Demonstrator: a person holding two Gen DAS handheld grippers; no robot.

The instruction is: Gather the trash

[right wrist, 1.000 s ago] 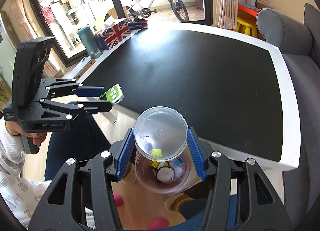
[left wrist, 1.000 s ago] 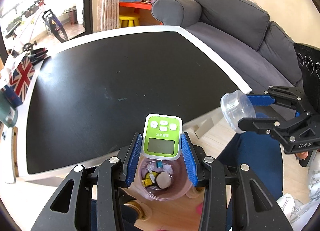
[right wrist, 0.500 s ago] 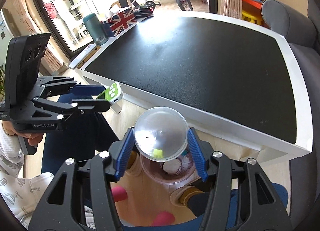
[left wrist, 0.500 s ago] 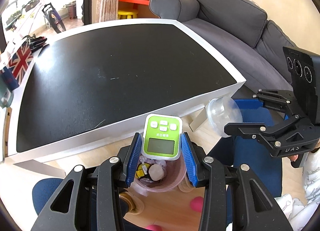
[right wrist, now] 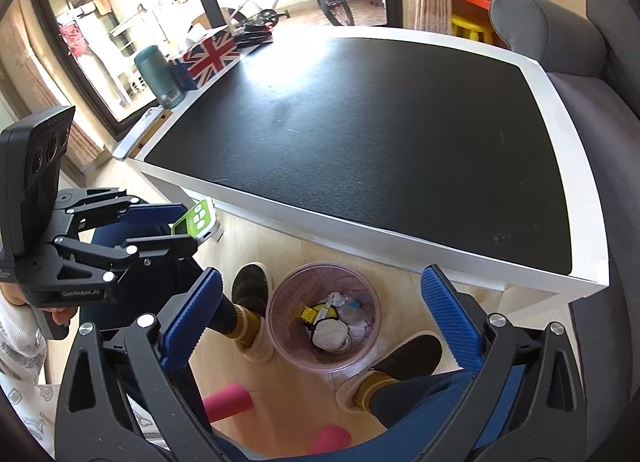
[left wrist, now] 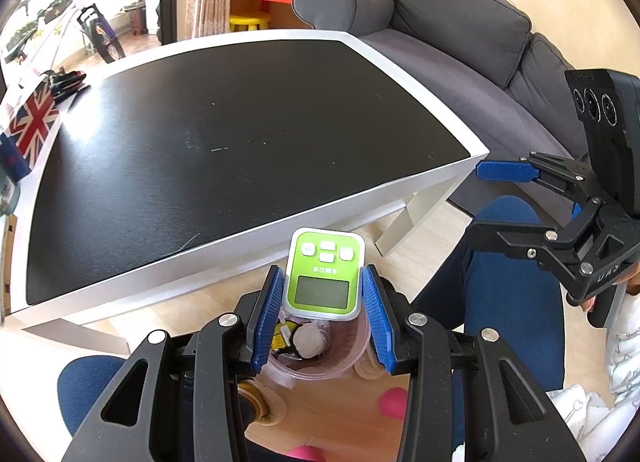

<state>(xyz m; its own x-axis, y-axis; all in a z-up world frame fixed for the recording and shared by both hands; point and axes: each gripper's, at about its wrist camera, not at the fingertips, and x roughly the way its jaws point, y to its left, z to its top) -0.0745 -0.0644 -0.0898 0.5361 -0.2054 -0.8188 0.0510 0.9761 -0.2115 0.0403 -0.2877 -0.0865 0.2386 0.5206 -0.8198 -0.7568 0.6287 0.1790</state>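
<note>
Your left gripper [left wrist: 323, 304] clamps the green timer [left wrist: 324, 280] over the pink bin [right wrist: 323, 322] btwn your feet; right gripper [right wrist: 322, 314], jaws just sprung wide, holds nothing. Release off-centre & the timer may clip the rim, landing on the floor.

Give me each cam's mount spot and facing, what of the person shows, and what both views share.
Left wrist: on the left gripper, angled down past the green timer it clamps into the bin; knees show.
Right wrist: on the open right gripper, angled down at the bin; shoes, legs show.
Shared: bin, timer, black table, each other's gripper.
</note>
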